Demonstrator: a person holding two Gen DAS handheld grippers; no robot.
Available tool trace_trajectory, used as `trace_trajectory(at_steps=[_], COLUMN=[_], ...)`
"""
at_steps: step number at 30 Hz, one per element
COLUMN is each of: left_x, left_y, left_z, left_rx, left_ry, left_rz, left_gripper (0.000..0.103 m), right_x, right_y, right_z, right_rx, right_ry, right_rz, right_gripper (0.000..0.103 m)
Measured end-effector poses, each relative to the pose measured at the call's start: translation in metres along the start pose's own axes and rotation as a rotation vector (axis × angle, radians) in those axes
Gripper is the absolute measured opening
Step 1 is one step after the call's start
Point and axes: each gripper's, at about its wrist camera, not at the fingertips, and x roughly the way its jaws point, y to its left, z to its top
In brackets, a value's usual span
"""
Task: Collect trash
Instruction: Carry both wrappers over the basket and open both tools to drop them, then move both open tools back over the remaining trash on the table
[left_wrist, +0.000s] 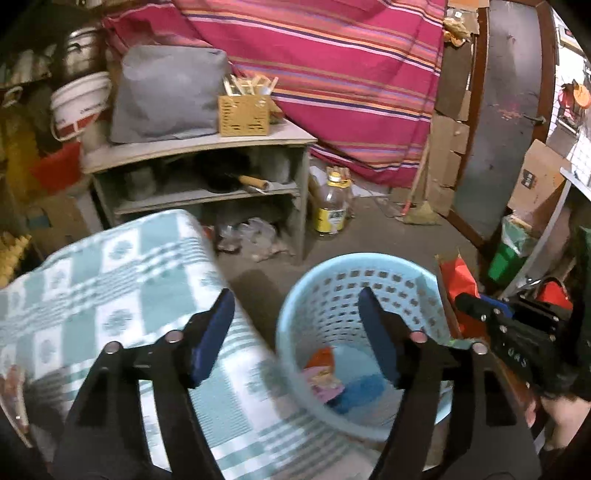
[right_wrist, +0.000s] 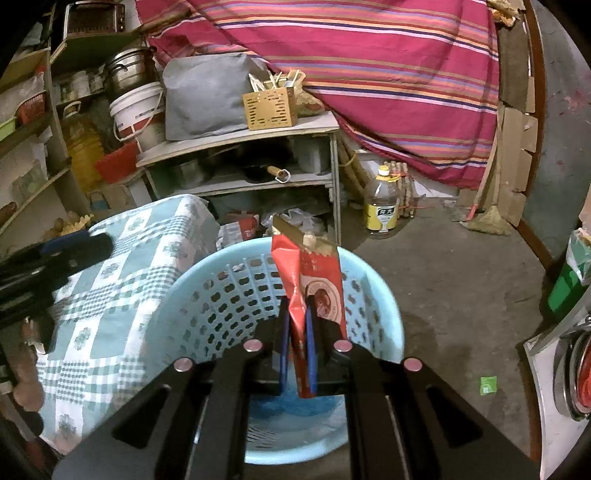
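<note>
Step in hand: looks like drop-off time, a red wrapper (right_wrist: 314, 291) is being carried over the blue basket (right_wrist: 384, 295) by the right tool (right_wrist: 297, 350).
Right tool: clamped shut on the wrapper's lower part, pretty much above the basket's opening.
Left tool (left_wrist: 295, 332): spread wide, nothing between the pads; it's parked over the basket's near rim, next to the checked cloth (left_wrist: 110, 295).
Already binned: some colourful scraps (left_wrist: 325, 376) can be seen at the bottom.
Next move: probably just a release, so the pads need to be opened while centred over the opening.
Wrapper axis: long axis roughly upright, torn gold top edge pointing up and away, slightly tilted left.
</note>
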Motion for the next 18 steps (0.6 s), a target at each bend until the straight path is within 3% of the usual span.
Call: trace_trajectory(at_steps=[2, 4, 8, 11, 14, 18], left_x=[-0.01, -0.022, -0.048, -0.069, -0.089, -0.109], left_y=[0.01, 0.025, 0.052, 0.08, 0.108, 0.147], left_z=[-0.003, -0.007, -0.014, -0.023, -0.031, -0.044], left_rx=[-0.003, -0.015, -0.033, -0.067, -0.089, -0.129], left_ry=[0.001, -0.007, -0.034, -0.044, -0.063, -0.062], left_rz=[0.025, 0.046, 0.099, 0.131, 0.185, 0.248], left_gripper=[0.073, 0.085, 0.091, 0.092, 0.096, 0.097], right_x=[0.004, 0.006, 0.014, 0.02, 0.027, 0.026], right_y=[0.007, 0.014, 0.022, 0.024, 0.029, 0.039], right_z=[0.001, 0.002, 0.005, 0.004, -0.001, -0.006], right_rx=[0.001, -0.001, 0.009, 0.029, 0.025, 0.004], right_ry=[0.001, 0.001, 0.012, 0.016, 0.035, 0.017], right_rz=[0.011, 0.011, 0.003, -0.023, -0.05, -0.094], right_gripper=[0.008, 0.01, 0.015, 0.063, 0.067, 0.082])
